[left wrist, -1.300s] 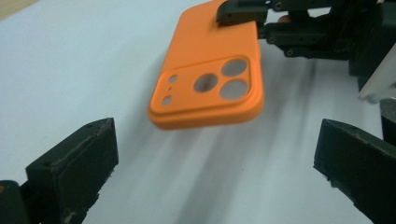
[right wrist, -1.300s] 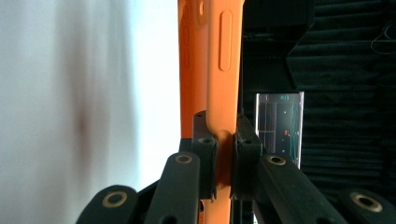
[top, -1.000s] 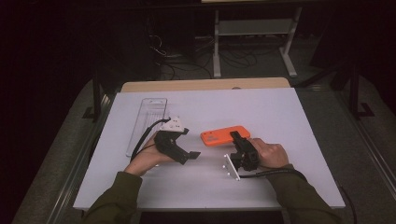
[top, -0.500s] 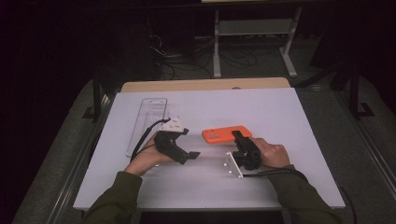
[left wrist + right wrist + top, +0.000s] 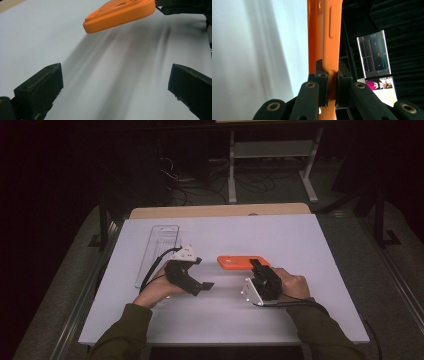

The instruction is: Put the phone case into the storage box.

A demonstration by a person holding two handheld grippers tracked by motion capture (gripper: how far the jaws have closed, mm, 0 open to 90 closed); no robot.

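A white table (image 5: 300,250) is sitting in a dark room, with a metal stand (image 5: 270,155) and loose cables on the floor beyond its far edge. Going from the left, a clear plastic tray (image 5: 156,251) is lying flat near the ten o'clock part of the table. Just to the three o'clock side of it, the left gripper (image 5: 202,286) is resting low over the table in the person's left hand (image 5: 155,292), its jaws standing wide apart with nothing but bare table between them, as the left gripper view is showing. At about one o'clock from that gripper, the orange phone case (image 5: 239,262) is being held slightly above the surface, casting a soft shadow beneath it. It is a smooth, matte, bright orange shell with rounded corners, a cut-out near one end and a raised side button (image 5: 332,21) along its thin edge. At the case's four o'clock end, the right gripper (image 5: 332,85) is pinching the case's edge, its jaws pressed together on the orange rim, with the person's right hand (image 5: 292,286) behind it.
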